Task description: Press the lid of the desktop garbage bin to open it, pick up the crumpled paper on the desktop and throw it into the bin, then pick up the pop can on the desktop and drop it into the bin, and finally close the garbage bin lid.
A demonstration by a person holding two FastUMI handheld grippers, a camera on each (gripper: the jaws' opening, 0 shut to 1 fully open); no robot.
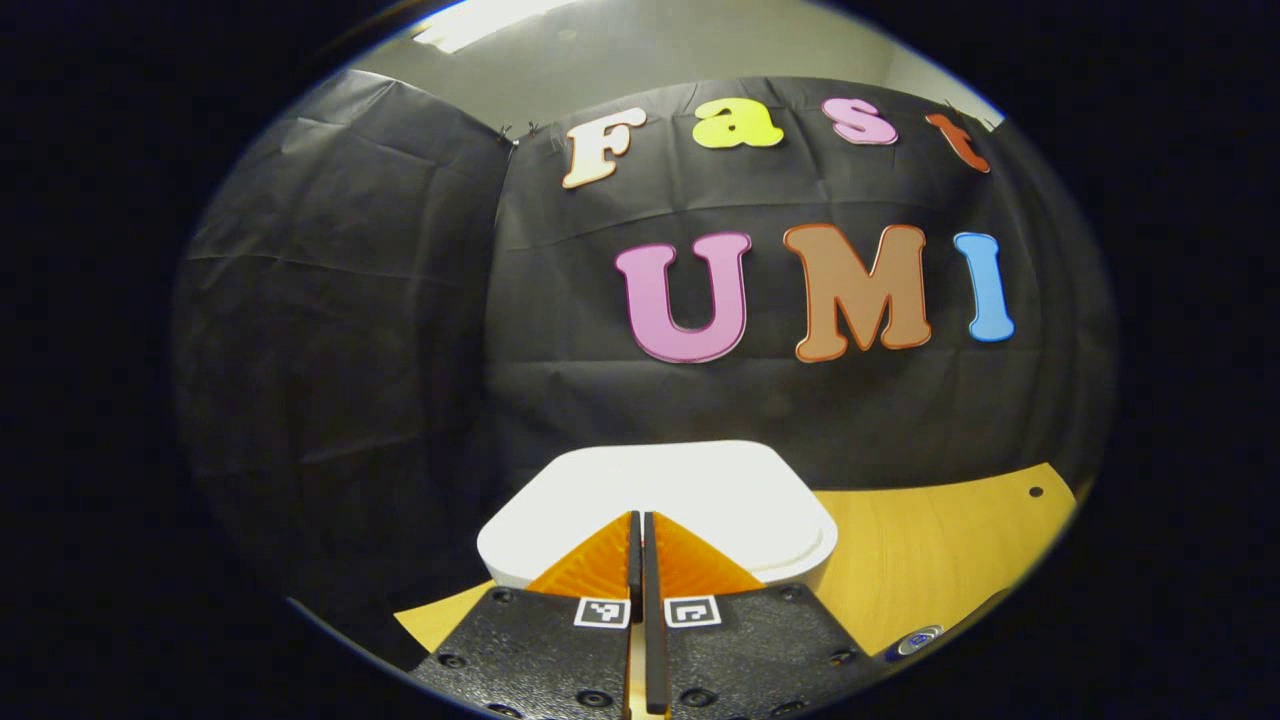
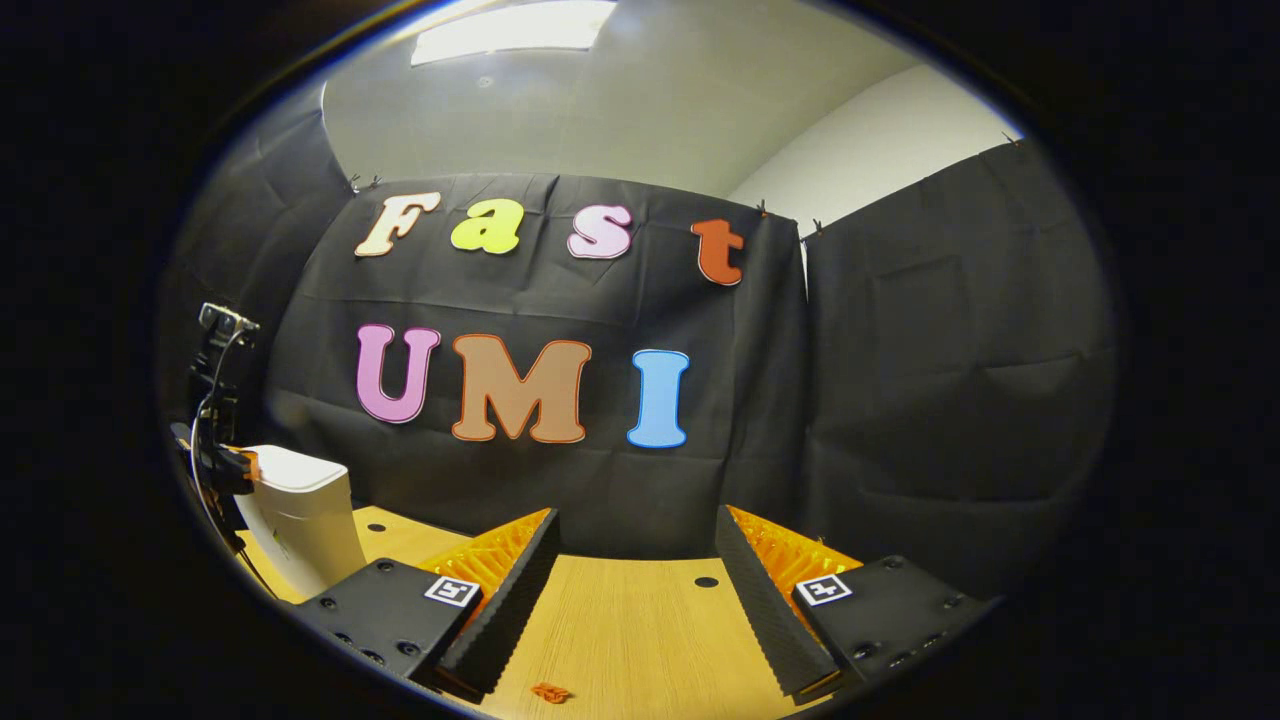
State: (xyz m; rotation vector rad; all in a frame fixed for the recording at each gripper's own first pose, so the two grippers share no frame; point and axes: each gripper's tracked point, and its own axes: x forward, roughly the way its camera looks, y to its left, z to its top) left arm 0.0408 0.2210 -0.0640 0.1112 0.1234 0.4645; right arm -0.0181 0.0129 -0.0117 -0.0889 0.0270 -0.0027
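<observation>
The white garbage bin (image 1: 700, 490) stands right in front of my left gripper (image 1: 640, 516), lid down. The left gripper's fingers are shut together with nothing between them, and their tips rest at or just above the near part of the lid. In the right gripper view the bin (image 2: 305, 520) stands at the far left, with the other gripper (image 2: 215, 455) and its cable at the lid's near edge. My right gripper (image 2: 636, 515) hovers open over the wooden table (image 2: 620, 630), holding nothing. A round silver and blue thing (image 1: 916, 640), maybe the pop can's top, peeks in at the lower right.
The wooden table (image 1: 940, 560) runs to the right of the bin, with a small hole (image 1: 1035, 491) near its far edge. Another hole (image 2: 706, 581) lies between my right fingers. A small orange scrap (image 2: 550, 692) lies on the table near them. Black cloth walls close the back and sides.
</observation>
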